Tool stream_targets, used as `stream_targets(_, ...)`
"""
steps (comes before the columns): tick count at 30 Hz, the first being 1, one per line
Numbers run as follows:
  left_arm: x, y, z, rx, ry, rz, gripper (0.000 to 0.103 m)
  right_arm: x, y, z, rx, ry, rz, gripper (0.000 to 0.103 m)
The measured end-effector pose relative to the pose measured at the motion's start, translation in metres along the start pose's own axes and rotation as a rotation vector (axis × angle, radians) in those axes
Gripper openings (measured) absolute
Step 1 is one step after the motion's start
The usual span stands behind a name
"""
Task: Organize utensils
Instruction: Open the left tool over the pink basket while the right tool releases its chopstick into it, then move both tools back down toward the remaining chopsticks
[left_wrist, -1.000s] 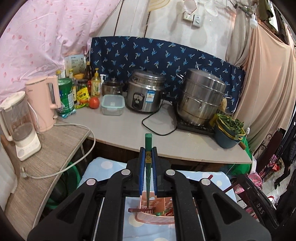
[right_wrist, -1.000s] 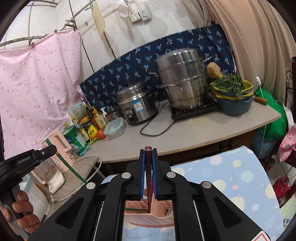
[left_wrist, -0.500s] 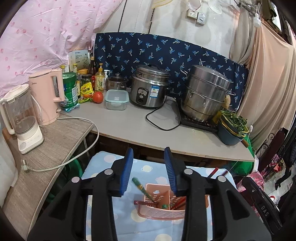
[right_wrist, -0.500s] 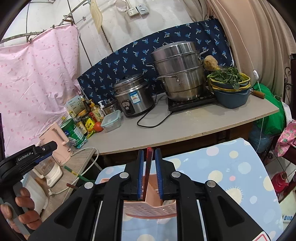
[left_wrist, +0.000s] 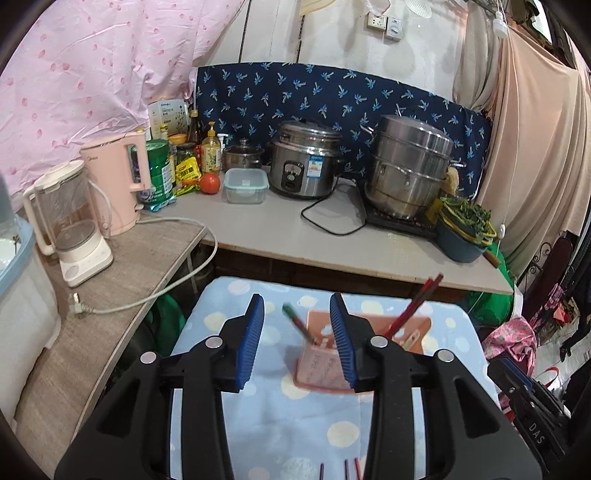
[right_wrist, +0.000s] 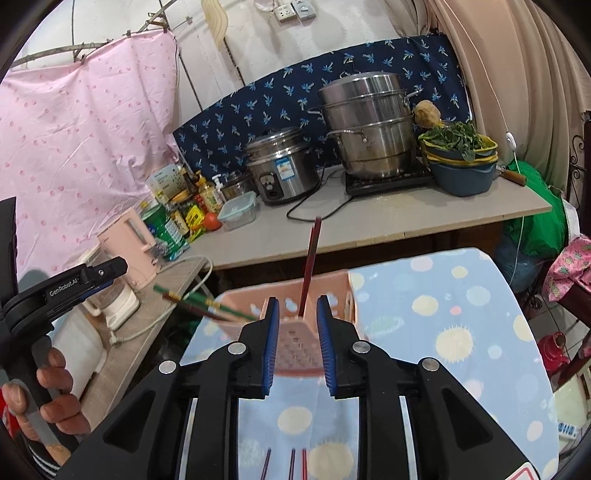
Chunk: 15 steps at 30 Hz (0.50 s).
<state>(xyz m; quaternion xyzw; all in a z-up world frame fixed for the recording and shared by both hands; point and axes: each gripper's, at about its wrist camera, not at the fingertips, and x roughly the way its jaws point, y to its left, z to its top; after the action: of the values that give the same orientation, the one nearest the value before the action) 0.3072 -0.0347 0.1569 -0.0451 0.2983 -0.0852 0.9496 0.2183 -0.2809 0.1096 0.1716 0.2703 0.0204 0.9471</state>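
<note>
On the dotted cloth, the pink holder (left_wrist: 325, 365) carries green chopsticks (left_wrist: 299, 326) and red chopsticks (right_wrist: 309, 266); my left tongs (left_wrist: 297, 341) and right tongs (right_wrist: 295, 341) gape empty. Bumping it could topple everything.

Both wrist views look forward and slightly down from close above the pink utensil basket (left_wrist: 325, 363) (right_wrist: 299, 349). The left one faces it from its left side, the right one from nearer its right. Both share the basket and, beyond it, the table (left_wrist: 295, 236) (right_wrist: 369, 225) with the rice cooker (left_wrist: 304, 166) (right_wrist: 280, 164).
</note>
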Motion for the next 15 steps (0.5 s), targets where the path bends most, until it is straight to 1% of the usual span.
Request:
stream_targets(2, -0.008, 0.002, -0.016, 0.011, 0.012, 0.018, 0.037, -0.008, 0.000, -0.016, -0.015, 0.022, -0.005, 0.023)
stream_targets(3, -0.012, 0.003, -0.027, 0.014, 0.023, 0.030, 0.041, -0.012, 0.000, -0.024, -0.022, 0.035, -0.008, 0.023)
stream_targets(4, -0.015, 0.004, -0.035, 0.013, 0.030, 0.032, 0.043, -0.016, 0.000, -0.033, -0.026, 0.049, -0.011, 0.023)
stream_targets(11, -0.026, 0.010, -0.107, 0.030, 0.146, 0.026, 0.043, -0.039, -0.005, -0.108, -0.028, 0.180, -0.010, 0.024)
stream_targets(15, -0.031, 0.010, -0.152, 0.076, 0.210, 0.046, 0.043, -0.048, -0.006, -0.150, -0.044, 0.249, -0.036, 0.024)
